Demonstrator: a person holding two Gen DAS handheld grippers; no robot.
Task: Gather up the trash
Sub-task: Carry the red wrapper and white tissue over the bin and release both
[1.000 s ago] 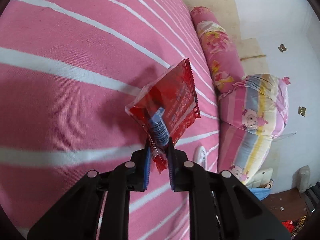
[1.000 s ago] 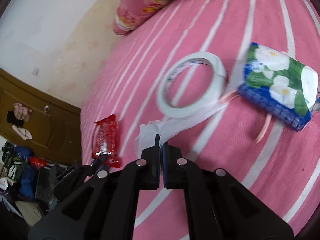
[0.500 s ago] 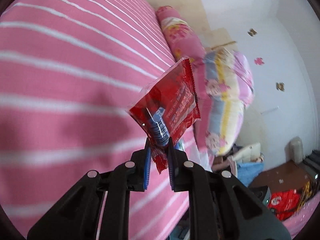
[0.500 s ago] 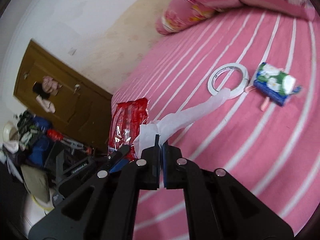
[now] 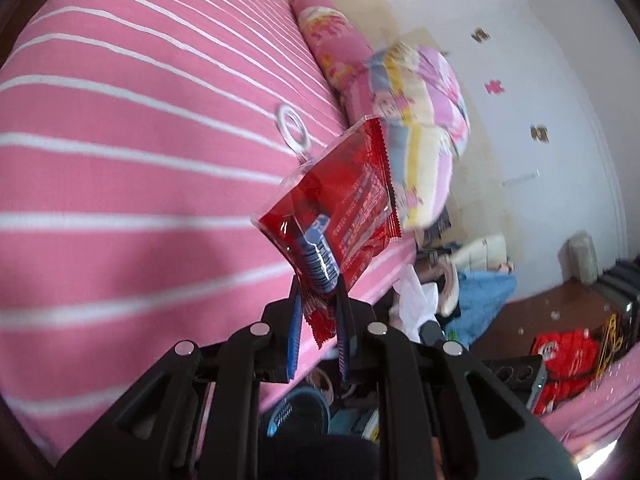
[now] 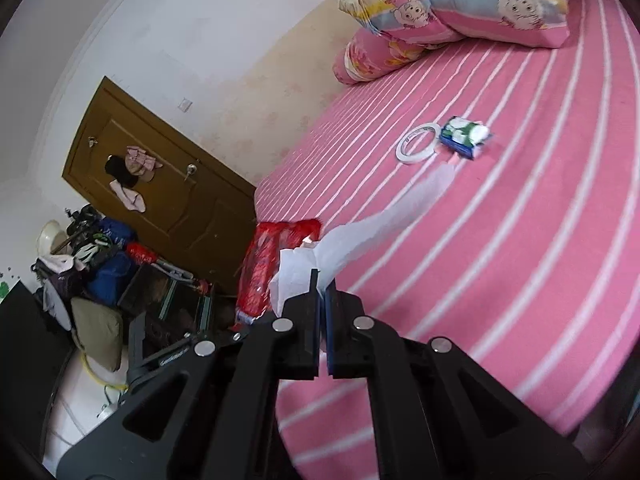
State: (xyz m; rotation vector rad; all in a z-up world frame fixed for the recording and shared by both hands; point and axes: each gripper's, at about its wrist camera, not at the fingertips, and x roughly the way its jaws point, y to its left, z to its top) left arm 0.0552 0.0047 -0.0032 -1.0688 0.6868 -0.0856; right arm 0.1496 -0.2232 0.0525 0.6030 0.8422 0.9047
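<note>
**2 pieces in hand, bin not yet in front**

Your left gripper (image 5: 318,300) is clamped on the lower corner of the red snack wrapper (image 5: 340,200), whose long axis runs up and right from the fingers. Your right gripper (image 6: 322,284) is pinched tight on the white tissue strip (image 6: 384,224), which trails back over the pink striped bed (image 6: 520,240). What may be a blue basket (image 5: 298,416) sits below the left fingers, blurred; that hand is nearer.

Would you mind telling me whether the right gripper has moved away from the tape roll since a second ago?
Yes. The right gripper has pulled back from the tape roll, which now looks far smaller on the bed.
</note>
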